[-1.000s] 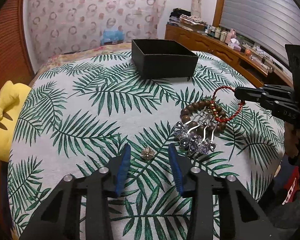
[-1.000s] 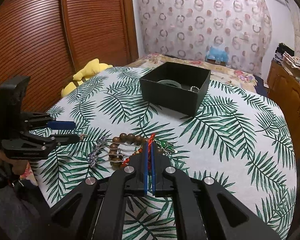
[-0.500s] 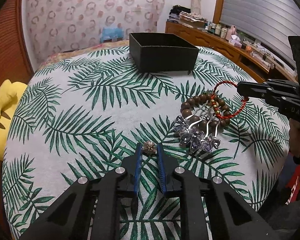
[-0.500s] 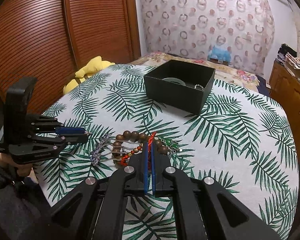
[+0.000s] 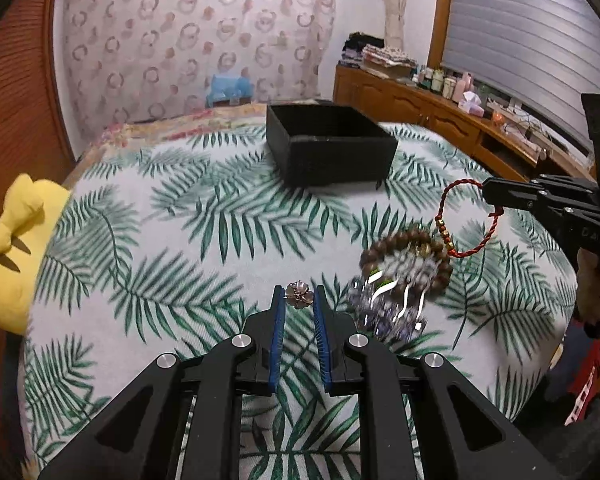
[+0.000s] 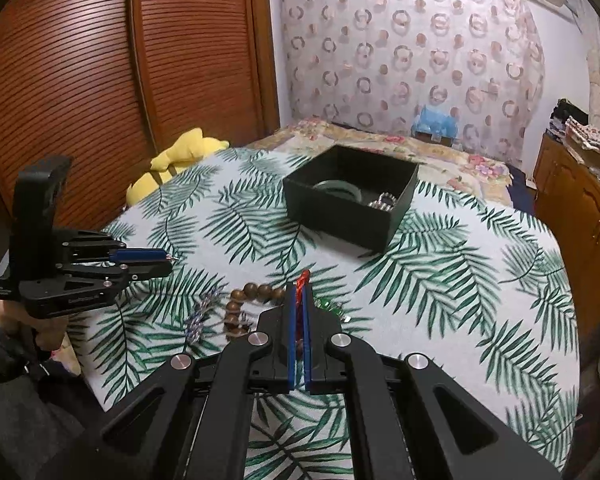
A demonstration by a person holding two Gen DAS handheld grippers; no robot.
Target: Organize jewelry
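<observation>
Item: flower-shaped metal stud (image 5: 299, 295), small, rosy-bronze, pinched at the very tips of the left gripper (image 5: 299, 300). It is judged light, rigid and smooth-faced, so liable to slip or twist out; hold is best kept across the petals' widest part, squeezed gently. It is seen raised above the palm-leaf bedspread (image 5: 172, 240), though how far clear cannot be judged with certainty from the blurred fisheye view.

Item: red braided cord bracelet (image 5: 466, 220) with small gold beads, clamped in the closed right gripper (image 6: 299, 280). It is judged limp and very light; the loop hangs free and will swing, so it is better held near the beads or knot.

Item: wooden bead bracelet (image 5: 404, 256), lying on the bedspread beneath the cord loop, partly overlapped by silver hair clips (image 5: 388, 300) with purple crystals. These are blurred in the left wrist view. A green beaded piece (image 6: 328, 305) lies just beside them.

Item: black open box (image 6: 352, 204), set well apart toward the bed's far side. A pale bangle (image 6: 336, 191) and a silver chain piece (image 6: 384, 201) are contained in it.

Surround: yellow plush toy (image 5: 16, 240) at the bed's edge; wooden louvred doors (image 6: 100, 80).
</observation>
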